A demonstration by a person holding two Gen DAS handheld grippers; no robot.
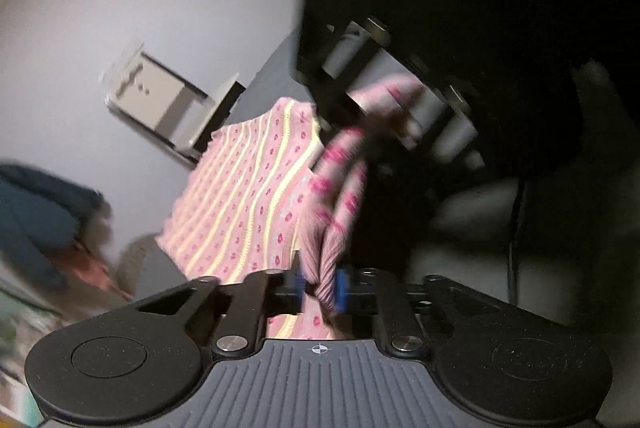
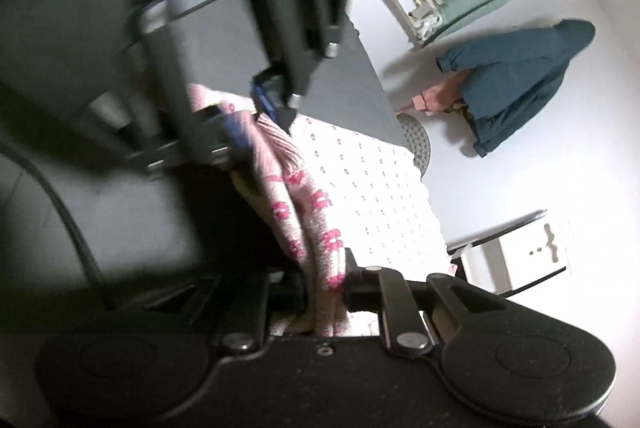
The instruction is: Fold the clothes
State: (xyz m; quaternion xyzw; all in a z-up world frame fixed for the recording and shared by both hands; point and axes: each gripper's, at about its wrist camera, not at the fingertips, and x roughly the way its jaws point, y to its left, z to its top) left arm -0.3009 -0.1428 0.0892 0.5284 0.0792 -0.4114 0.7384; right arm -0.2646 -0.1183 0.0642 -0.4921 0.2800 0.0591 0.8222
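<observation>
Both your grippers hold the same garment (image 1: 248,196), lifted and hanging; left gripper (image 1: 320,288) has its fingers pinched on a gathered, ribbed band of it, blue pads either side of the bunch; right gripper (image 2: 326,288) has its fingers closed on a thick pink fold with magenta marks; the two grips lie close, each gripper looming large in the other's view, the stretch of cloth between them short and bunched like a rope.

Key relation: the body of the garment falls away from both sets of fingers as a broad sheet, ahead and to the left in the left view, ahead and to the right in the right view; its long axis runs away from the grips, not across them; neither hand is clearly nearer the free edge, which I cannot make out.

Cloth: soft knit, pink with pale yellow wavy stripes and small red dots on one face; paler, dotted, no stripes showing on the other; ribbed at the held edge; limp, drapes at once.

Both views motion-blurred; the bench is not clearly seen.

Around: white wall (image 1: 120,8); blue jacket (image 2: 524,84) hanging on it; white box (image 2: 516,256) mounted lower.

Judgement: fits either opening the garment out or bringing edges together for a fold; cannot tell which.
</observation>
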